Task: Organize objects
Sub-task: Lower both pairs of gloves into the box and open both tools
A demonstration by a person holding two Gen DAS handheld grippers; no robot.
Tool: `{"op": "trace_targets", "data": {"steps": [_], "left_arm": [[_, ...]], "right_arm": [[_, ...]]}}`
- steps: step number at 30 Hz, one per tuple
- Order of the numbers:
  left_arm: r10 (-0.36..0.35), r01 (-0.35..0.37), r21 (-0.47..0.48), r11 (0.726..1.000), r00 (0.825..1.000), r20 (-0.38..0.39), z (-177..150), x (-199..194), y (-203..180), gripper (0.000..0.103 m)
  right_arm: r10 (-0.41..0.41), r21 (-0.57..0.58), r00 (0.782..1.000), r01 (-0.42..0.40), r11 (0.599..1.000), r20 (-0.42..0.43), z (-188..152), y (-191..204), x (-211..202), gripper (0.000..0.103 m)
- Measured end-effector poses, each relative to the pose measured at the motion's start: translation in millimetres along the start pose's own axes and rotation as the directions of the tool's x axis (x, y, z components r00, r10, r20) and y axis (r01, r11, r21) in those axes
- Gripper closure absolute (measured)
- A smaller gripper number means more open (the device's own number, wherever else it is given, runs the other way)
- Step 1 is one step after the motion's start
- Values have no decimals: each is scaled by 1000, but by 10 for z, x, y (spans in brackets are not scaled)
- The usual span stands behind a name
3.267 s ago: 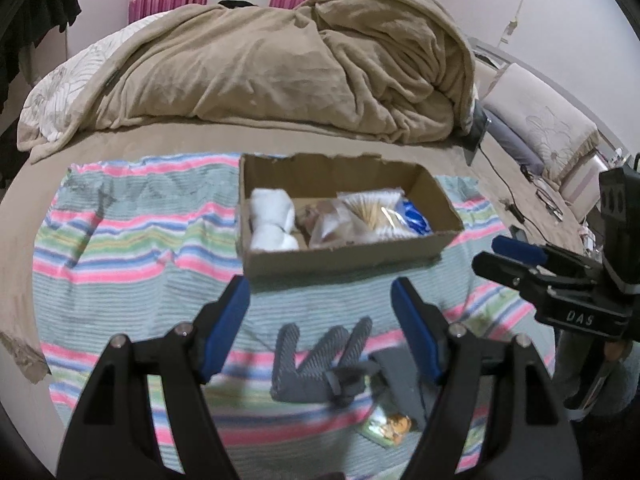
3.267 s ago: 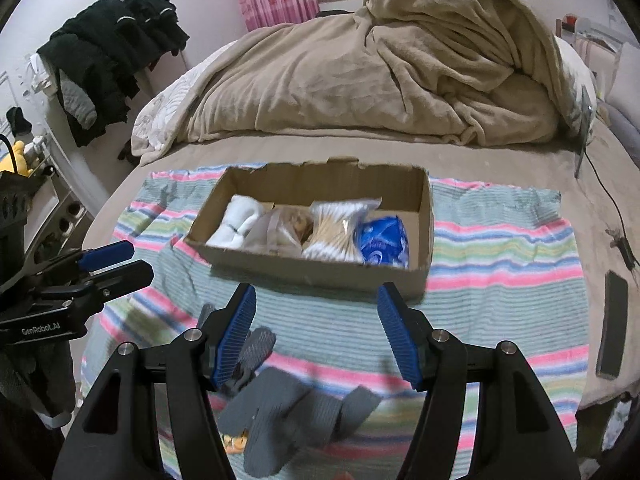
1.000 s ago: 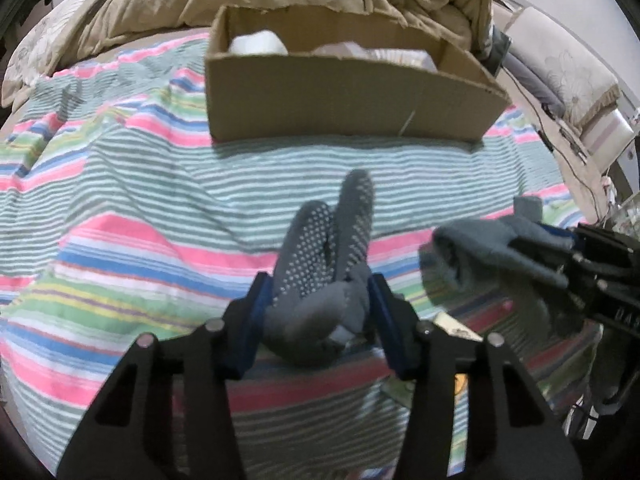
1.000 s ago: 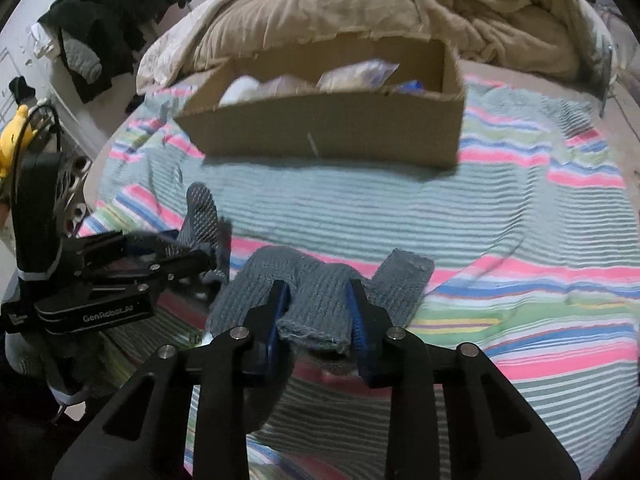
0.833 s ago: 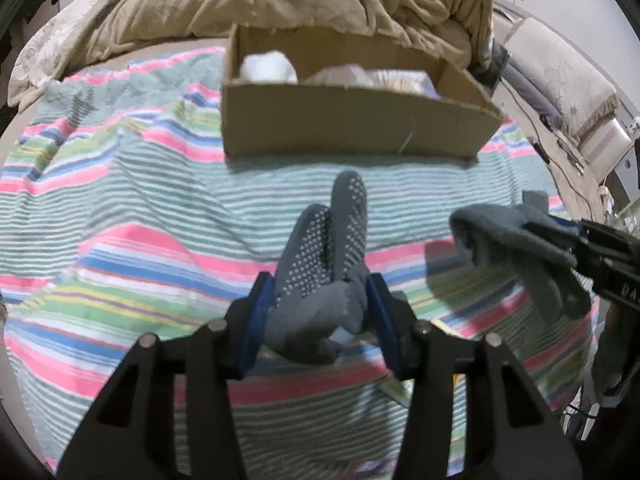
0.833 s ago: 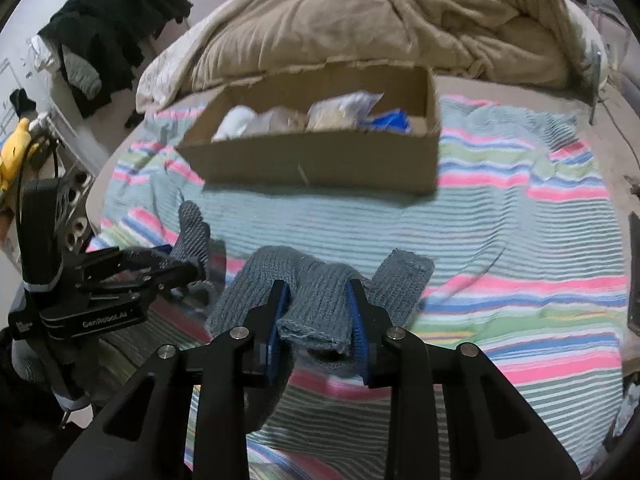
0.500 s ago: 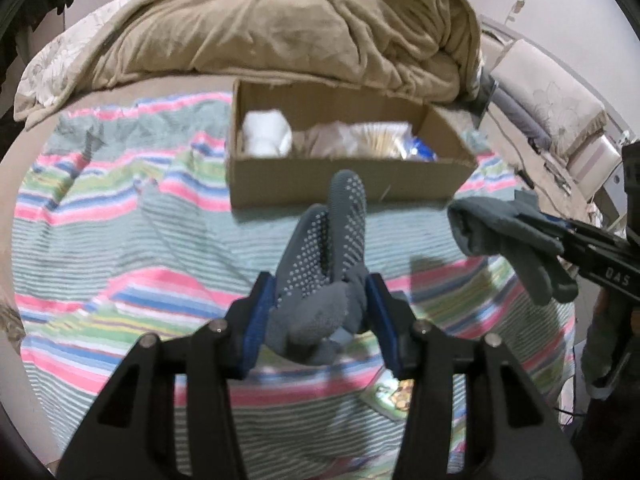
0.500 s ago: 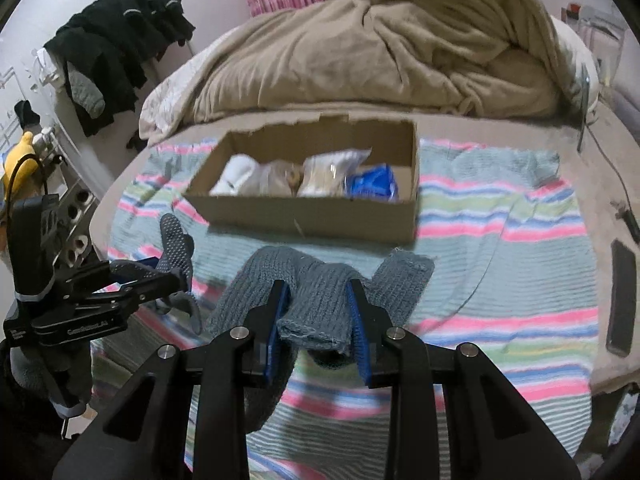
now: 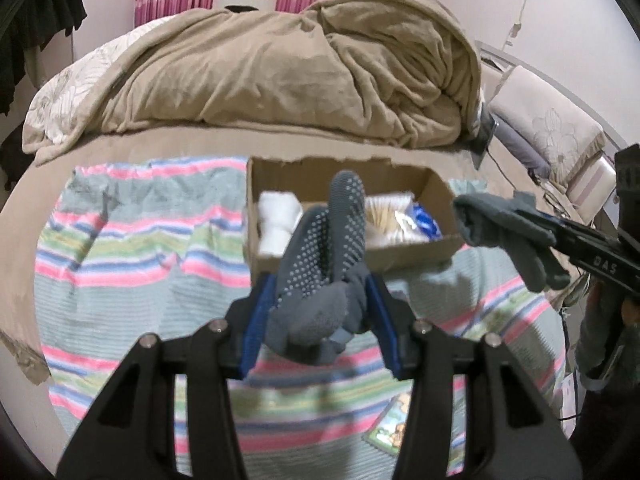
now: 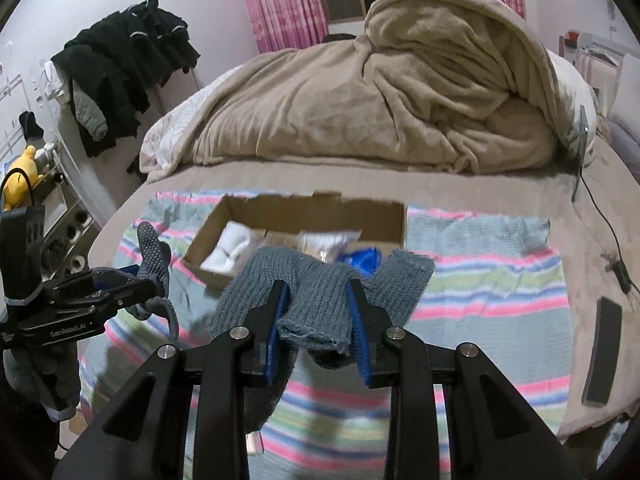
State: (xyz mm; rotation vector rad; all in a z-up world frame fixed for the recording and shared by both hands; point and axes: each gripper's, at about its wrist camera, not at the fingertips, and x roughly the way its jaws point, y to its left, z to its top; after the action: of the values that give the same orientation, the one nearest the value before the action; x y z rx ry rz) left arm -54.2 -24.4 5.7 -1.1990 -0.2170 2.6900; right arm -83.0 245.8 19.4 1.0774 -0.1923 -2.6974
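Note:
My left gripper (image 9: 319, 318) is shut on a grey dotted glove (image 9: 320, 256) and holds it up above the striped cloth (image 9: 132, 252), in front of the cardboard box (image 9: 408, 258). My right gripper (image 10: 319, 322) is shut on a grey knitted glove (image 10: 320, 280), also lifted clear of the cloth. Each gripper shows in the other's view: the right one with its glove (image 9: 504, 230) at the right, the left one with its glove (image 10: 154, 258) at the left. The box (image 10: 296, 210) holds a white roll (image 10: 232, 250), clear bags and a blue packet (image 10: 362, 260).
A beige duvet (image 9: 280, 76) is heaped behind the box. A small colourful packet (image 9: 394, 426) lies on the cloth near the front edge. A dark phone (image 10: 602, 346) lies at the bed's right edge, with a cable (image 10: 600, 220) behind it. Black clothes (image 10: 120, 64) hang at the left.
Both grippers, open over the gloves 3.3 s ago, have since shut on them. Over the last second both have lifted their gloves up and back, so the box interior shows.

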Motion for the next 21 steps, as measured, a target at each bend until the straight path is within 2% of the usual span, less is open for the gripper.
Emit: {"op": "trace_targets", "data": {"steps": [7, 21], "left_arm": [[-5, 5, 17, 1000, 1000, 12, 234, 131, -20, 54], [-4, 3, 17, 1000, 1000, 16, 665, 703, 47, 54]], "right_arm": [[-9, -5, 1000, 9, 1000, 8, 188, -52, 211, 72], [-95, 38, 995, 95, 995, -15, 431, -346, 904, 71]]}}
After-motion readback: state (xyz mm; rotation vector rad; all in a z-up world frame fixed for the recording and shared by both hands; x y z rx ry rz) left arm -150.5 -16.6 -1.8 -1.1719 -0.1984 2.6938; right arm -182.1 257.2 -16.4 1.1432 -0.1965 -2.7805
